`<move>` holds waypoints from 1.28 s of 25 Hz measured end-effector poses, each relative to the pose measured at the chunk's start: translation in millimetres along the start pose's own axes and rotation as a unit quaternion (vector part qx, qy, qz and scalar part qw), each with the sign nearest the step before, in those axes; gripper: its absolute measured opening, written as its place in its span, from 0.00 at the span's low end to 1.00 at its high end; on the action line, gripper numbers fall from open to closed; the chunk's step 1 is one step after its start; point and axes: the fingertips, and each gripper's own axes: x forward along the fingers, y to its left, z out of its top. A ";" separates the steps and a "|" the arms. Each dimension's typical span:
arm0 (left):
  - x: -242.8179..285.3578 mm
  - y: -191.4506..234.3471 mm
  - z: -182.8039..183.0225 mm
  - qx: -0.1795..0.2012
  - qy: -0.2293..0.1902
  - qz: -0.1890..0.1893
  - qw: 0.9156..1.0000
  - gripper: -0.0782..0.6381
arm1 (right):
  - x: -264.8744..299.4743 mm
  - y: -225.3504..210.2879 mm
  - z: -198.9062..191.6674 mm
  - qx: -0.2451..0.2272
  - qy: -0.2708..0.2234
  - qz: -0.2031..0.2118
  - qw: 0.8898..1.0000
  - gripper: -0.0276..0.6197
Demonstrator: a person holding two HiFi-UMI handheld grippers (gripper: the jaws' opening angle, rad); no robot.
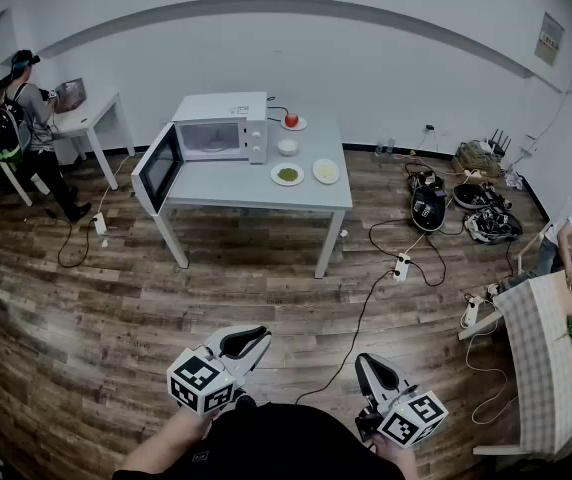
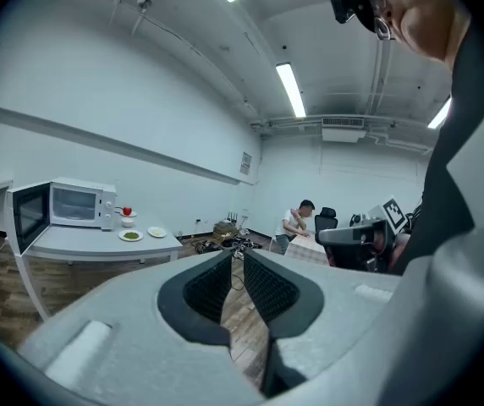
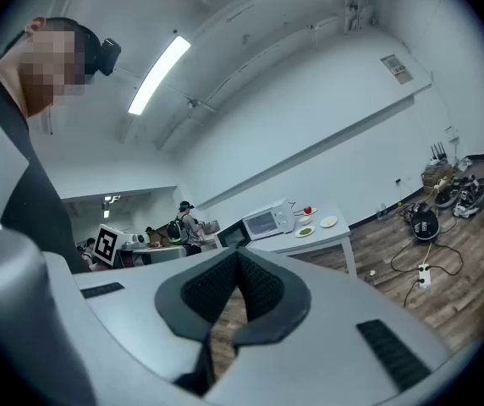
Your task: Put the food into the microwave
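Two grippers sit lowest in the head view. Left gripper (image 1: 256, 336) has its jaws a little apart with nothing between them. The right gripper (image 1: 363, 360) is squeezed tight and empty. Far off on a grey table (image 1: 256, 196), the microwave (image 1: 221, 126) lies long-ways left to right. Its mouth faces us and its door (image 1: 159, 168) is swung wide to the left. Just right of it sit a plate of green food (image 1: 287, 175), a pale plate (image 1: 326, 171), a white bowl (image 1: 287, 147) and a red thing (image 1: 291, 120) too small to name. Cables (image 1: 366, 308) trail over the wood floor (image 1: 96, 298), under white walls (image 1: 366, 58).
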 end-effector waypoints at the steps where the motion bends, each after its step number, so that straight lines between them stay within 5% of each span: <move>1: 2.5 -3.1 -0.8 0.001 0.002 -0.002 1.000 0.18 | -4.3 -1.9 -1.1 0.002 -0.001 -0.003 1.000 0.06; 10: 28.8 -53.9 -7.7 0.012 0.011 -0.014 1.000 0.18 | -59.7 -29.3 -4.2 0.003 -0.009 -0.023 1.000 0.06; 16: 42.5 -100.4 -6.4 0.028 0.011 -0.017 0.999 0.18 | -88.0 -19.1 5.5 -0.089 -0.008 0.019 0.996 0.06; 20: 44.6 -117.3 2.8 0.035 -0.001 -0.017 0.999 0.18 | -90.4 -21.8 15.0 -0.098 -0.023 0.040 0.994 0.06; 32: 69.6 -67.7 20.8 0.068 -0.005 0.023 0.997 0.18 | -62.4 -64.8 30.1 -0.091 -0.012 0.048 0.995 0.06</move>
